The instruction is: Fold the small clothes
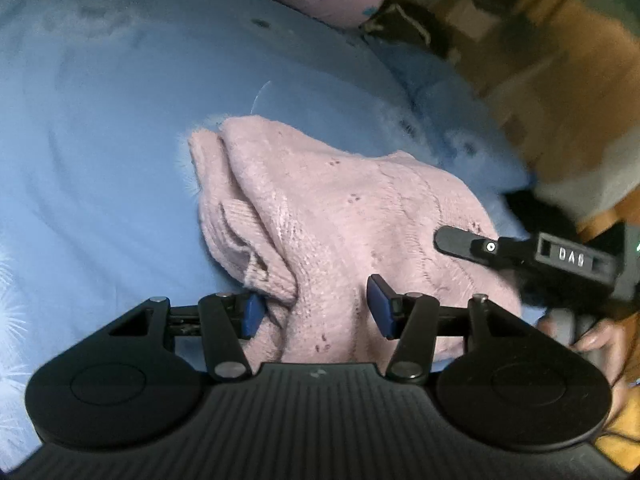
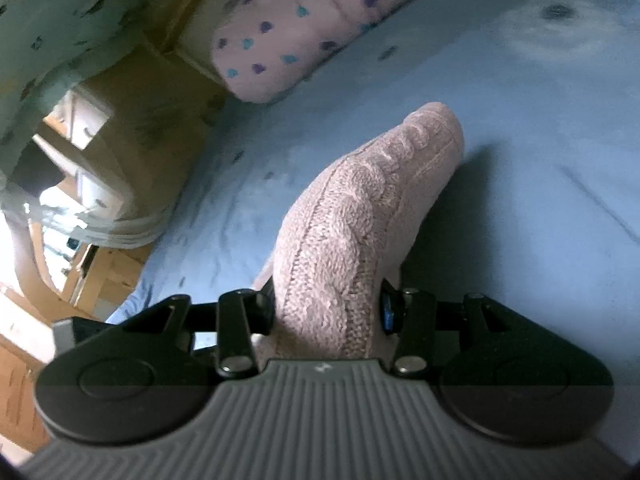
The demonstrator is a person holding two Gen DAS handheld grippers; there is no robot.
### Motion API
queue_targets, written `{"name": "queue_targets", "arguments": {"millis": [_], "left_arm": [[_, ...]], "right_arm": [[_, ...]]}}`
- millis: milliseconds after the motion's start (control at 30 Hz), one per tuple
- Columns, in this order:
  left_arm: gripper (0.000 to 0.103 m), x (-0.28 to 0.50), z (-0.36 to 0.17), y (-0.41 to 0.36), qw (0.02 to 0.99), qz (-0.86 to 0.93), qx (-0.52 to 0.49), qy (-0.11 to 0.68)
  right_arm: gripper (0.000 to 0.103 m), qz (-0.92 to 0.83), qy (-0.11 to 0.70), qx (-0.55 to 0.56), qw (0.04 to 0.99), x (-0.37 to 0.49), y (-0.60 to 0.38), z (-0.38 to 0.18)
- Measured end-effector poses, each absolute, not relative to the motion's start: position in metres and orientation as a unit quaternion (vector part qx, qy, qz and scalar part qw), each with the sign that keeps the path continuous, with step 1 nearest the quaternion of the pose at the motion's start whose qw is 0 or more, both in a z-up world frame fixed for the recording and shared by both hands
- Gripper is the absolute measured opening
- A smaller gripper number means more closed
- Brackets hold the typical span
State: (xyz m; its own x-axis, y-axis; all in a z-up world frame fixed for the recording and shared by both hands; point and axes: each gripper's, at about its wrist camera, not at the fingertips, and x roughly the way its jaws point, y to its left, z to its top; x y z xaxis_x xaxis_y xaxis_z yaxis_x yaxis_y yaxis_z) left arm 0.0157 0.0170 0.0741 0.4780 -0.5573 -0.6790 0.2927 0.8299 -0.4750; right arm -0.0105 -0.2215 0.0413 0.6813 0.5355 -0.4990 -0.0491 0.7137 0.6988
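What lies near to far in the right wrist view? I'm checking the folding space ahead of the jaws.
Right gripper, shut on the pink knitted garment → blue bedsheet → pink pillow with blue and purple hearts.

One legible marking is found: the raised white letters "DAS" on the black body of the right gripper (image 1: 456,246), seen in the left wrist view, beside a small white ring mark on the same finger arm. The right wrist view carries no readable text or numbers.
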Motion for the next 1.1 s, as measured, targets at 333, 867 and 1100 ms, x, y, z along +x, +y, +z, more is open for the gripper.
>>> {"name": "queue_targets", "arguments": {"millis": [333,867,1100], "left_arm": [[0.061,-0.022,0.095,-0.012,0.894,-0.182,-0.035,0.409],[0.069,-0.043,0.088,-0.007,0.918,-0.098,0.037,0.382],[0.088,-0.082,0.085,-0.017,0.918,-0.095,-0.001,0.384]], "right_arm": [[0.054,0.076,0.371,0.289,0.879,-0.049,-0.237,0.031],[0.033,0.067,0.294,0.137,0.943,-0.102,-0.19,0.026],[0.057,0.062,0.263,0.105,0.957,-0.131,-0.178,0.039]]}}
